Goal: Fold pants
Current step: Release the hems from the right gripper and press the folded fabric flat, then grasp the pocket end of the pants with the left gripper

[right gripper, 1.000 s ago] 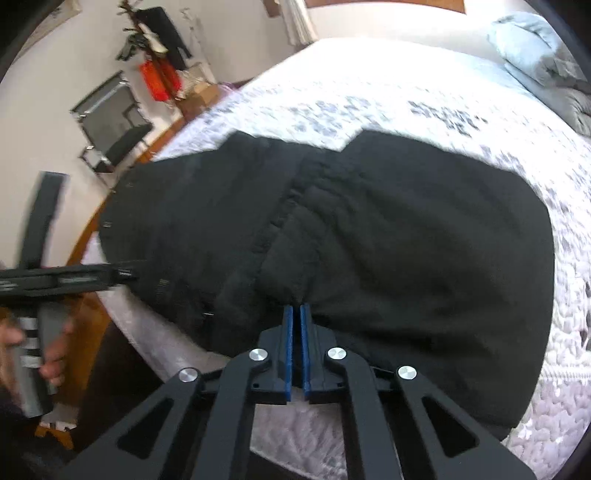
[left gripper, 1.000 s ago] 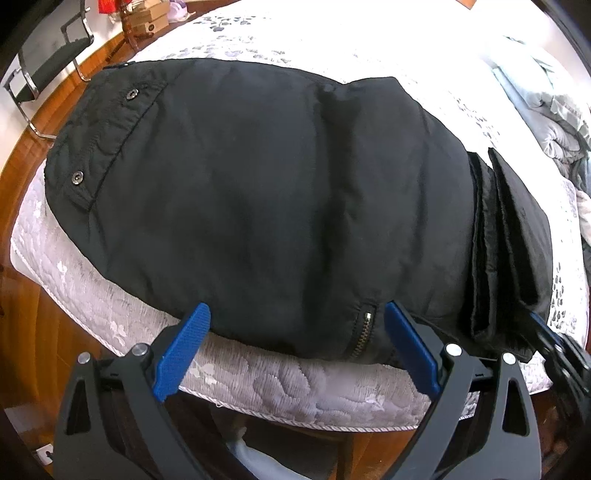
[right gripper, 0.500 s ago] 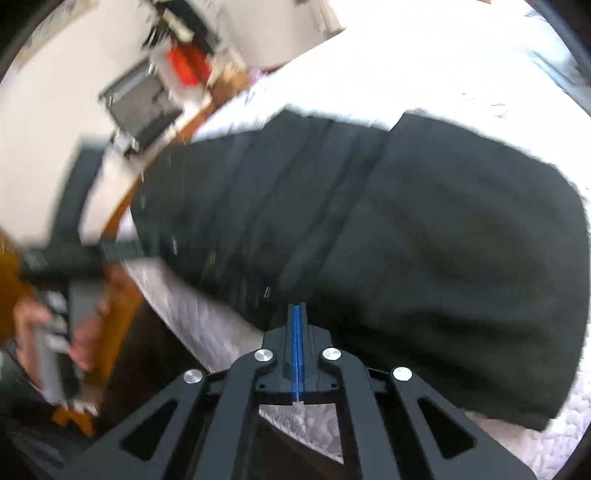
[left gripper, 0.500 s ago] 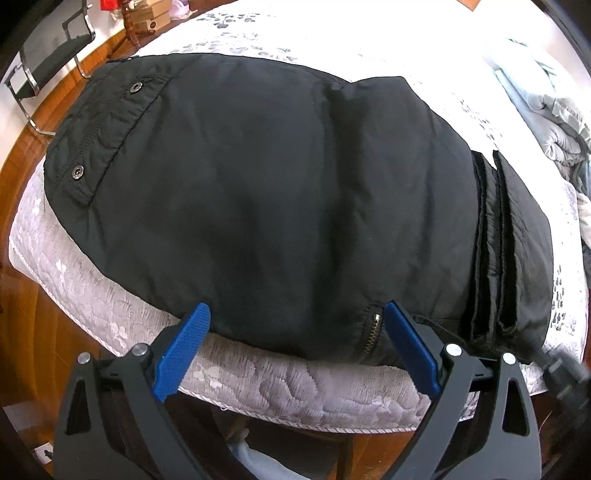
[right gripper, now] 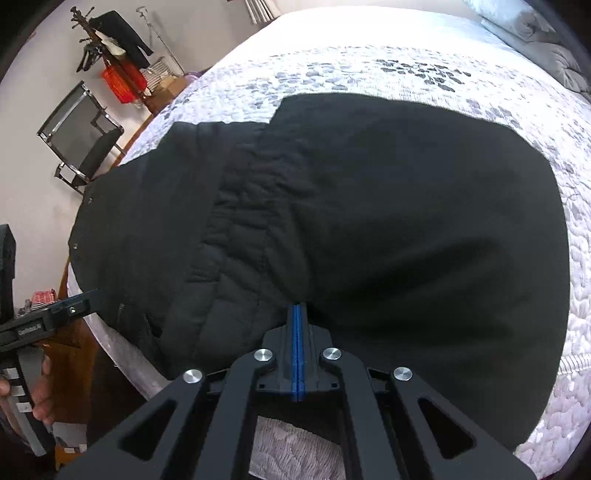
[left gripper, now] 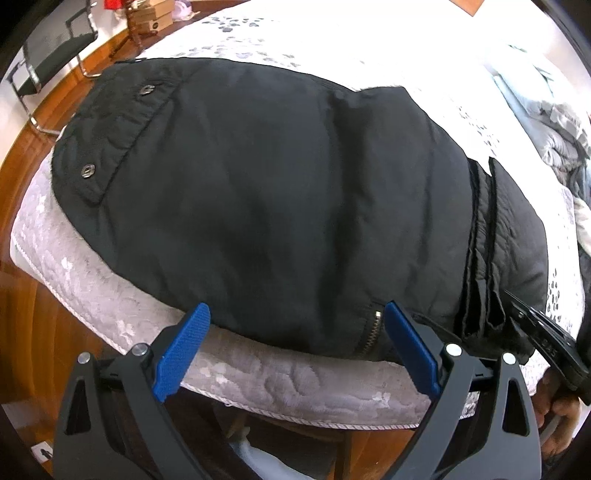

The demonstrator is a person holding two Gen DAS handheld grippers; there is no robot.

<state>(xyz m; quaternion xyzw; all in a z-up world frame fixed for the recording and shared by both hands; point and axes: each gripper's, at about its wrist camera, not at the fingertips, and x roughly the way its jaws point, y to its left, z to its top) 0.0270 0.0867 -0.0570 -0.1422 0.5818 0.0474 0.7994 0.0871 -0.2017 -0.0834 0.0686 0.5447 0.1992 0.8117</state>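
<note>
The black pants (left gripper: 266,206) lie on the bed (left gripper: 258,384), close to its near edge, and they are already folded at least once: in the left wrist view a stack of layered edges shows at about 3 o'clock of the garment, and the waistband with two metal snaps (left gripper: 88,170) is at about 10 o'clock. In the right wrist view one thick panel lies over another, so I judge the folding is well advanced. What is left seems to be one more fold or some smoothing, but I cannot tell this for sure.

The left gripper (left gripper: 295,332) stands wide apart over the near hem, beside a zipper (left gripper: 371,330), and holds nothing. The right gripper (right gripper: 297,314) is fully closed, its blue pads together at the fabric edge; whether cloth is pinched between them, I cannot tell.

No container is close to the pants. Only cardboard boxes (left gripper: 151,16) stand far away at about 11 o'clock, and their content is not visible.
</note>
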